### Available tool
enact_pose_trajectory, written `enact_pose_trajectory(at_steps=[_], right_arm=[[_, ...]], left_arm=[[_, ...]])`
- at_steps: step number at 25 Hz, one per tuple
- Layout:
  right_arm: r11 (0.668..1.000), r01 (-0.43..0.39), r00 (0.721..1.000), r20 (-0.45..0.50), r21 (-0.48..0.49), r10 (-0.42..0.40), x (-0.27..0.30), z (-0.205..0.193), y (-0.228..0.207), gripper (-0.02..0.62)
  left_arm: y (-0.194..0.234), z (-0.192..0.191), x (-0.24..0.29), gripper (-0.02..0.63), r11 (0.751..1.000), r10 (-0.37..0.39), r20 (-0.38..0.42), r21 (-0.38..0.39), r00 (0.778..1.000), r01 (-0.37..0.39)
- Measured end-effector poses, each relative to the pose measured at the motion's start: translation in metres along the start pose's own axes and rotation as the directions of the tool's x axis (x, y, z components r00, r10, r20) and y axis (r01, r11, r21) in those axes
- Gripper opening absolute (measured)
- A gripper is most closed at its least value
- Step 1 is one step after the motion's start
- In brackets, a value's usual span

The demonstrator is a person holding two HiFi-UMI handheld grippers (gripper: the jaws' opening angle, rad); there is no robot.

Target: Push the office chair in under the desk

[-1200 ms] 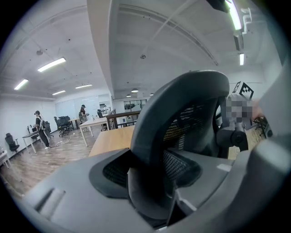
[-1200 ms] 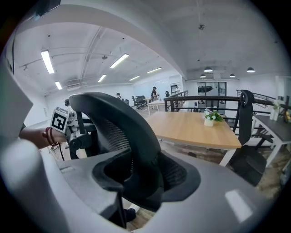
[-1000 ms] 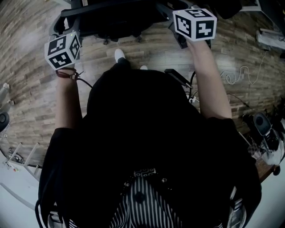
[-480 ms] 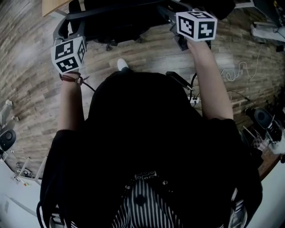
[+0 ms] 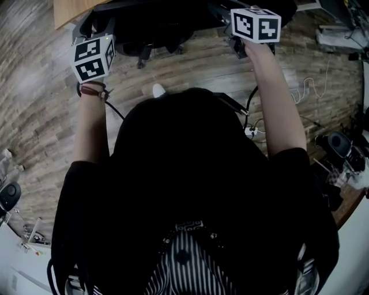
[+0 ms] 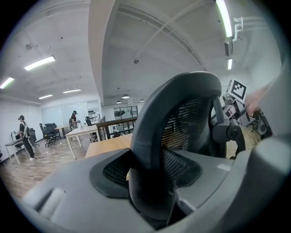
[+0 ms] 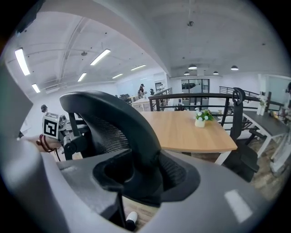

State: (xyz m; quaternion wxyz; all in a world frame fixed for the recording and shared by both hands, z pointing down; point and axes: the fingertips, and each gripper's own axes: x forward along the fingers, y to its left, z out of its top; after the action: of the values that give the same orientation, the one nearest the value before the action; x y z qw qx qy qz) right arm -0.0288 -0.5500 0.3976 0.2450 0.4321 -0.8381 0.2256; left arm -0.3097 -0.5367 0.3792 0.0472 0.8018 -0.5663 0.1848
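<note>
Wood-plank floor (image 5: 190, 63) fills the head view, where we reach the left gripper (image 5: 92, 55) and right gripper (image 5: 253, 26) out to the chair (image 5: 150, 23). It stands just short of the desk (image 5: 68, 8), not yet tucked under.

Left gripper view: our jaws are clamped on one side of the chair (image 6: 182, 127) back, with the desk beyond.

Right gripper view: jaws clenched likewise on the other side; a plant (image 7: 200, 118) sits on the desk.

We judge that uneven pushing could swivel the chair into the desk edge, or let a grip slide off the curved frame.
</note>
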Motion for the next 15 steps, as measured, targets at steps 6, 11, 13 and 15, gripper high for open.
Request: enact_pose_trajectory(at_steps=[6, 11, 13, 15], right_arm=[[0.999, 0.043, 0.999, -0.026, -0.033, -0.044, 0.021, 0.014, -0.002, 0.187], [0.999, 0.04, 0.999, -0.019, -0.019, -0.04, 0.035, 0.024, -0.012, 0.187], [0.999, 0.034, 0.999, -0.017, -0.027, -0.034, 0.041, 0.031, -0.012, 0.187], [0.998, 0.038, 0.999, -0.018, -0.053, -0.039, 0.047, 0.037, -0.012, 0.187]], left_arm=[[0.017, 0.003, 0.013, 0.224, 1.0, 0.011, 0.001, 0.005, 1.0, -0.011], [0.024, 0.007, 0.033, 0.222, 1.0, 0.007, -0.008, 0.003, 1.0, -0.007], [0.028, 0.009, 0.039, 0.222, 1.0, 0.014, -0.007, 0.001, 1.0, -0.014], [0.032, 0.011, 0.043, 0.222, 1.0, 0.031, -0.002, 0.002, 1.0, -0.031]])
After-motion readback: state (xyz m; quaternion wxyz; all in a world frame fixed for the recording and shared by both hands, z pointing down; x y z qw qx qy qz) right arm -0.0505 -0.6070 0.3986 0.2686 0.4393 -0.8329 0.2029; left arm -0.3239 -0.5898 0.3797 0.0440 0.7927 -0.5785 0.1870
